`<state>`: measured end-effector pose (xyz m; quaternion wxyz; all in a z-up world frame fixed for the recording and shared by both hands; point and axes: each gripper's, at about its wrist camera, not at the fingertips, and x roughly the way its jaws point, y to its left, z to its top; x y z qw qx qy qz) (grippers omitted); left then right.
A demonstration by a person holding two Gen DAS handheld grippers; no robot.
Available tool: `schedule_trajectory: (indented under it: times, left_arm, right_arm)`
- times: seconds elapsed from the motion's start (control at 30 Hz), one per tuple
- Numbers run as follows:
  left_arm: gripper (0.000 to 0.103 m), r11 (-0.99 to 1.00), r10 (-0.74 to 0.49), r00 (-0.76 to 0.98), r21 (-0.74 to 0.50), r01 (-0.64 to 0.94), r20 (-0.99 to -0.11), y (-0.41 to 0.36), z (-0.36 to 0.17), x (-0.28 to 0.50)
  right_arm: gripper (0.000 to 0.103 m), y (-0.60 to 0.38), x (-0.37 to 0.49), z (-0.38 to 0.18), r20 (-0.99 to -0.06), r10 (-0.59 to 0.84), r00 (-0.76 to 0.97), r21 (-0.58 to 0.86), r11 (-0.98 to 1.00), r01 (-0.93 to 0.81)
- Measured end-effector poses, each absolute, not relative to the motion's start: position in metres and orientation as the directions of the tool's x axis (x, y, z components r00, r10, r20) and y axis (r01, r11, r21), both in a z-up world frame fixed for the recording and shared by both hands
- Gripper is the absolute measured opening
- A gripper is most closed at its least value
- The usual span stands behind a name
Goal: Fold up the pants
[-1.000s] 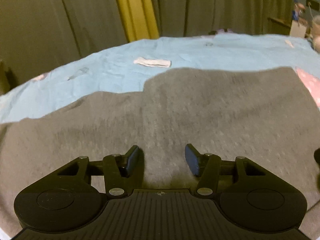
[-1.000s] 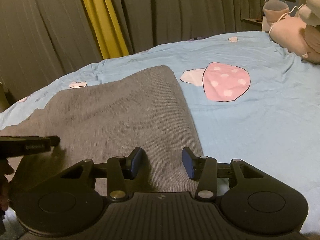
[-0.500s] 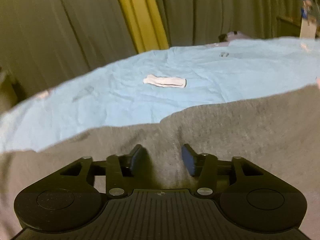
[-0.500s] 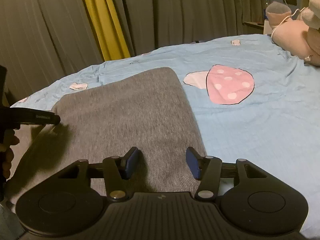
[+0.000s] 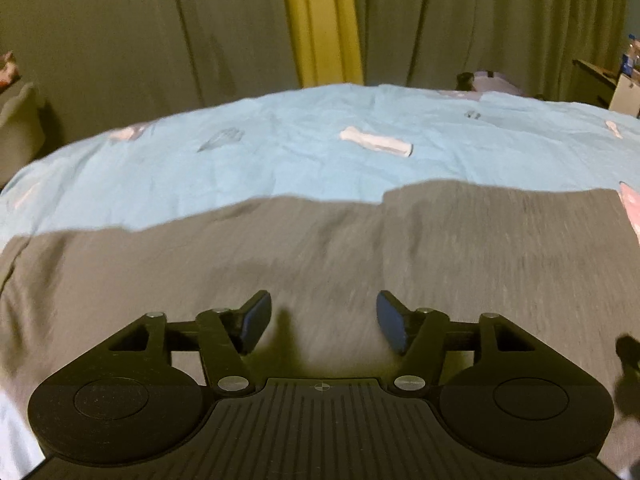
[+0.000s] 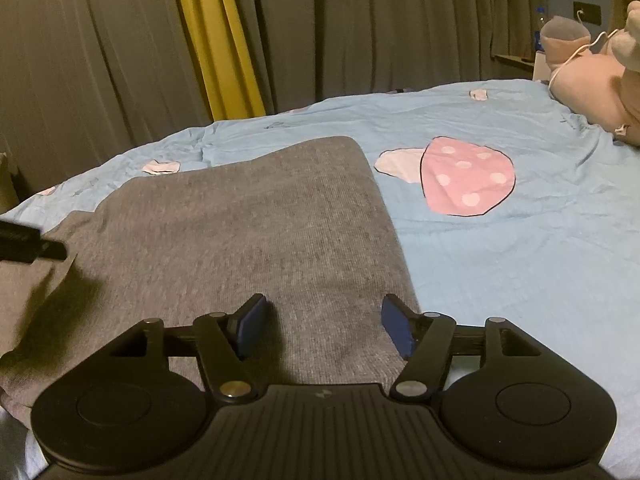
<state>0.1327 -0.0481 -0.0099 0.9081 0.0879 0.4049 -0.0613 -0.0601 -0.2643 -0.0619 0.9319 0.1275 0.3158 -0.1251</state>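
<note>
The grey pants [image 6: 248, 224] lie flat on a light blue bedsheet [image 6: 520, 248], with a straight edge on the right. In the left wrist view the pants [image 5: 360, 248] fill the lower half. My left gripper [image 5: 319, 322] is open and empty, just above the grey fabric. My right gripper [image 6: 324, 326] is open and empty, over the pants' near right corner. The tip of the left gripper [image 6: 32, 242] shows at the left edge of the right wrist view, over the pants' left part.
The sheet [image 5: 280, 160] carries a pink mushroom print [image 6: 466, 176]. A pink plush toy [image 6: 600, 84] lies at the far right. Grey and yellow curtains [image 6: 216, 40] hang behind the bed. A shelf with items [image 5: 616, 80] stands at the right.
The left gripper's jaws stand wider than half a second ago, and the grey fabric that rose between them now lies flat. The right gripper's jaws opened slightly.
</note>
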Motion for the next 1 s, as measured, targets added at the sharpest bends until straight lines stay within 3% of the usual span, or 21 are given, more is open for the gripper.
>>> schedule_trajectory:
  times: [0.27,0.4,0.5,0.63,0.7,0.83,1.0]
  left_arm:
    - [0.071,0.976,-0.062,0.630,0.086,0.202,-0.774,-0.033,-0.017,0.092]
    - [0.073,0.964,-0.011,0.630,0.160,0.214,-0.776,-0.034,-0.029,0.084]
    - [0.073,0.964,0.065,0.621,0.211,0.164,-0.781,-0.028,-0.039,0.087]
    - [0.082,0.995,0.083,0.641,0.097,-0.014,-0.763,0.007,-0.023,0.091]
    - [0.094,0.993,0.071,0.668,-0.011,-0.118,-0.741,0.038,-0.013,0.090]
    - [0.096,0.948,0.048,0.750,-0.207,-0.243,-0.660,0.114,0.011,0.076]
    - [0.097,0.895,0.173,0.725,-0.201,-0.399,-0.667,0.206,0.013,0.071]
  right_arm:
    - [0.075,-0.258,-0.063,-0.061,-0.622,-0.169,0.765,0.122,0.944,0.307]
    - [0.080,-0.251,-0.061,-0.062,-0.625,-0.190,0.757,0.079,0.949,0.304]
    - [0.099,-0.251,-0.058,-0.065,-0.652,-0.234,0.721,0.042,0.939,0.343]
    - [0.099,-0.271,-0.061,-0.070,-0.683,-0.158,0.713,0.192,0.903,0.384]
    - [0.099,-0.267,-0.061,-0.070,-0.682,-0.171,0.711,0.166,0.911,0.378]
    - [0.099,-0.264,-0.061,-0.070,-0.680,-0.179,0.711,0.157,0.912,0.380]
    - [0.099,-0.264,-0.060,-0.071,-0.683,-0.180,0.708,0.155,0.912,0.381]
